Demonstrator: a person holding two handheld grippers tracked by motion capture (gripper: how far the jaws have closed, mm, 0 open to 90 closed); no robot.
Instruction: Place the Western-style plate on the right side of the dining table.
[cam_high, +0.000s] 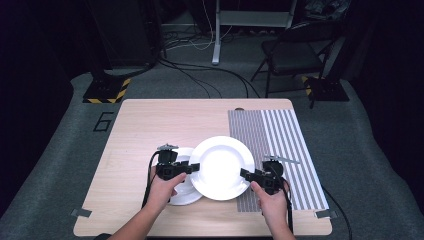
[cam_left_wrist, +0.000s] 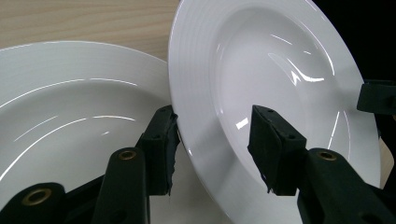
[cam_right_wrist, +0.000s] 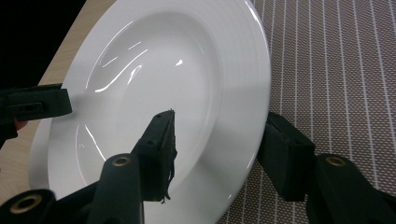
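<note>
So, two-handed carry: deep white plate (cam_high: 220, 167) clamped at opposite rims, left gripper (cam_high: 192, 167) on its left edge, right gripper (cam_high: 246, 174) on its right. Both sets of jaws partly closed, one pad over the rim and one under, pinching the plate and nothing else. Held over the wooden table (cam_high: 140, 130), straddling the edge of the striped placemat (cam_high: 280, 135) and overlapping a second white plate (cam_high: 182, 197) lying flat on the table underneath. Tilted a bit in both gripper views.

The right claw (cam_right_wrist: 215, 154) grips a white plate's (cam_right_wrist: 187, 70) rim above the striped mat (cam_right_wrist: 336, 70).
</note>
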